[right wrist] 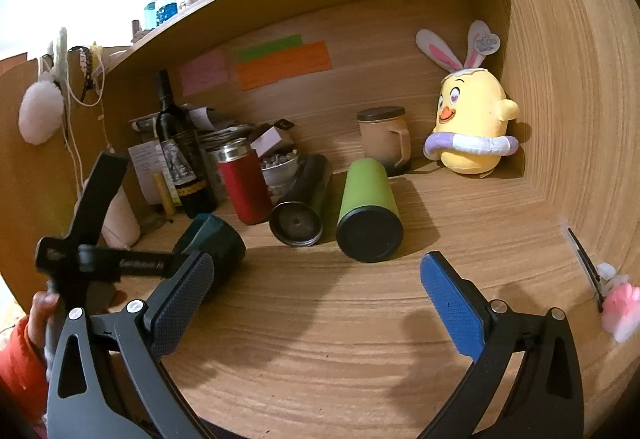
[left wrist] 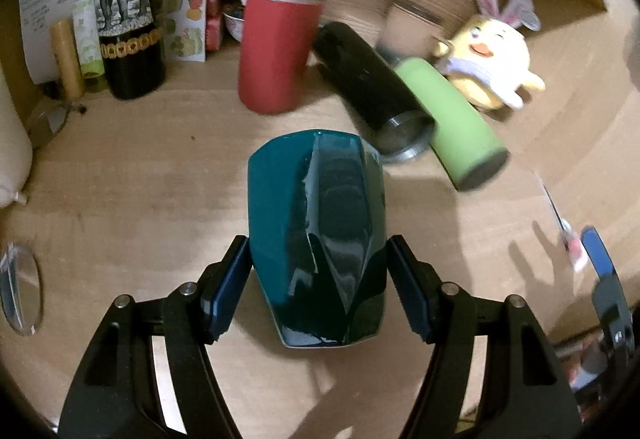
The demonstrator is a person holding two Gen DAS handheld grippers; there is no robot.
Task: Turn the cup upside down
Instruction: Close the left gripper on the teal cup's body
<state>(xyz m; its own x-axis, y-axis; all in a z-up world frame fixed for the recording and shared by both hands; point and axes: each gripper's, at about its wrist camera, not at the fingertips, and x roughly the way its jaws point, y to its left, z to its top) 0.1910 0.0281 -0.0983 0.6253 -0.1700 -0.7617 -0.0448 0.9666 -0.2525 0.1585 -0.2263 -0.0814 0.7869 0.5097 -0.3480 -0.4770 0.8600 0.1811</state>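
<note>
A glossy teal faceted cup [left wrist: 316, 235] lies between the fingers of my left gripper [left wrist: 318, 279], its flat base pointing away from me. The blue pads [left wrist: 226, 291] press its two sides, so the left gripper is shut on it, above the wooden desk. In the right wrist view the same cup [right wrist: 212, 235] shows at the left, tilted, held by the left gripper's black frame. My right gripper [right wrist: 316, 299] is open and empty over the desk, to the right of the cup.
A red flask [left wrist: 276, 47] stands behind the cup. A black flask [left wrist: 372, 91] and a green tumbler [left wrist: 456, 127] lie on their sides to the right. A yellow plush chick [left wrist: 488, 59], a lidded mug [right wrist: 384, 139], a wine bottle [left wrist: 128, 27] and papers line the back wall.
</note>
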